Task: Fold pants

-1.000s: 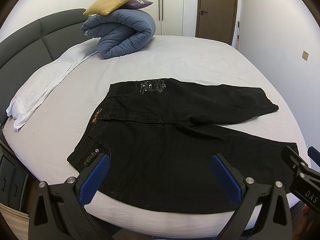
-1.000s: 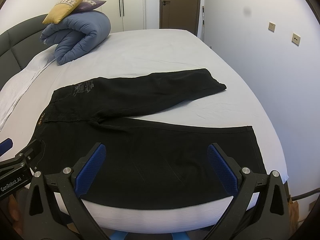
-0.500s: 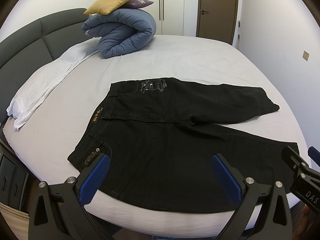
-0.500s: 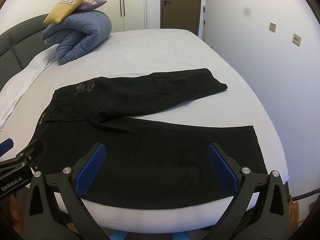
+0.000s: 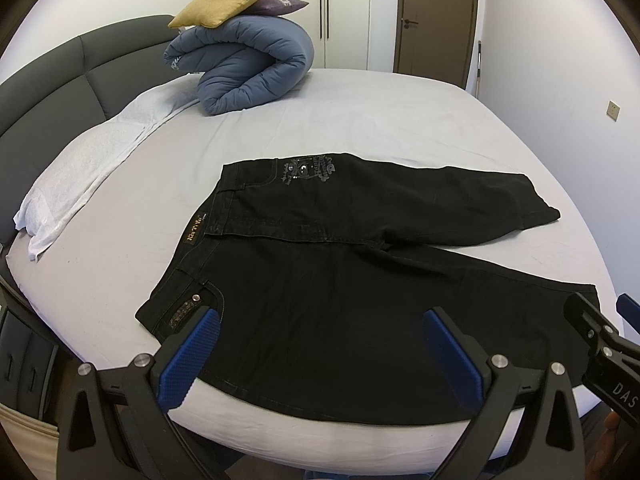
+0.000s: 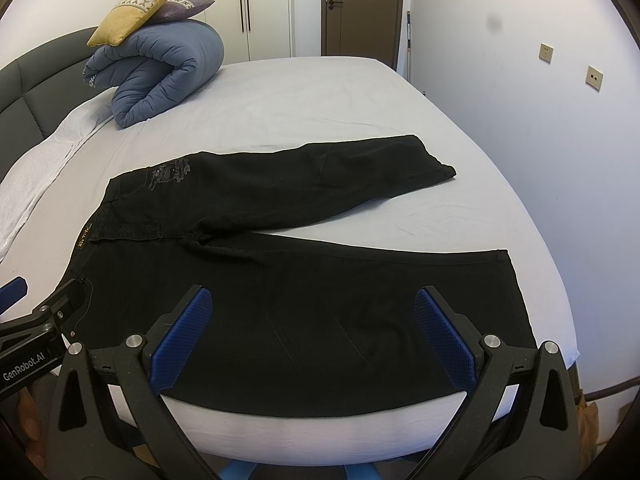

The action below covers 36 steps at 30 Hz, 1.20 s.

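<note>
Black pants [image 5: 320, 264] [image 6: 280, 256] lie flat on the bed, waistband to the left and both legs spread out to the right. The far leg [image 6: 360, 172] angles away from the near leg [image 6: 400, 292]. My left gripper [image 5: 320, 324] hovers open over the near hip and thigh, holding nothing. My right gripper [image 6: 312, 304] is open above the near leg, also holding nothing. Each gripper shows at the edge of the other's view, the right gripper [image 5: 600, 344] at the right, the left gripper [image 6: 48, 320] at the left.
The bed [image 5: 360, 112] has a pale sheet and a dark padded headboard [image 5: 60, 76] at the left. A rolled blue duvet [image 5: 248, 68] with two cushions [image 5: 228, 0] sits at the far left. A white pillow [image 5: 88, 160] lies along the left edge. A wall [image 6: 540, 120] runs close on the right.
Both views have shifted very slightly; the pants lie as before and both grippers stay open.
</note>
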{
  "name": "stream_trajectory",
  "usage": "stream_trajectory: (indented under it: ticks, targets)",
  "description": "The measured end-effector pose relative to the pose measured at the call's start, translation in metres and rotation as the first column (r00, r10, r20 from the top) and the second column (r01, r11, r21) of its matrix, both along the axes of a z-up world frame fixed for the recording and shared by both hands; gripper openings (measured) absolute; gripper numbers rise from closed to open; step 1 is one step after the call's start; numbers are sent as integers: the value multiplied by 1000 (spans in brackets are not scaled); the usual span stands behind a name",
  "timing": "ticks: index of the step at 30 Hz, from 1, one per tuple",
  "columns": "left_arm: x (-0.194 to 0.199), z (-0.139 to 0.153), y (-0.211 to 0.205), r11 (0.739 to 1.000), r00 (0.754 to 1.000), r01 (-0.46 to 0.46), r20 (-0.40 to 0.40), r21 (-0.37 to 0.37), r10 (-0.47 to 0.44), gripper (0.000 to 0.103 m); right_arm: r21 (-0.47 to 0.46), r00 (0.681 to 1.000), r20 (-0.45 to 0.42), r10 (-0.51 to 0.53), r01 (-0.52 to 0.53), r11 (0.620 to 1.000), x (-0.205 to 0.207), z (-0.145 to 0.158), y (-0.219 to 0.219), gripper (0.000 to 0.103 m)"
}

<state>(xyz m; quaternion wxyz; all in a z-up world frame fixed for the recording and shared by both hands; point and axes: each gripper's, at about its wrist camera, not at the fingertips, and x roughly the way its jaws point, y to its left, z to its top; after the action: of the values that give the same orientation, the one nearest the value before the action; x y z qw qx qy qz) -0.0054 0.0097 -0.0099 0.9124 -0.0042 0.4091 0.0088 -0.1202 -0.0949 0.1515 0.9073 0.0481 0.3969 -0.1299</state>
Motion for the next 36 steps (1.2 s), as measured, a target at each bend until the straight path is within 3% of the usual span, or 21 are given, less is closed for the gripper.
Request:
stream_trajectory:
  ticks: [18, 26, 29, 32, 36]
  targets:
    - [0, -1, 3, 1000, 1000, -1, -2, 2, 1, 103, 4, 1000, -5, 8, -8, 1000, -1, -5, 6, 103]
    - [-3, -4, 7, 999, 1000, -6, 24, 45, 5, 103, 11, 999, -9, 33, -33, 999, 4, -6, 6, 103]
    - [1, -3, 13, 999, 999, 9, 42, 46, -11, 103, 22, 997, 5, 74, -74, 997, 9, -2, 3, 103]
    - [16, 2, 26, 999, 998, 39, 51, -20, -38, 103, 28, 987, 44, 155, -157, 987, 20, 7, 1, 103]
    - [49, 10, 48, 996, 995, 65, 84, -64, -59, 103, 8, 950, 82, 302, -304, 953, 46, 21, 2, 103]
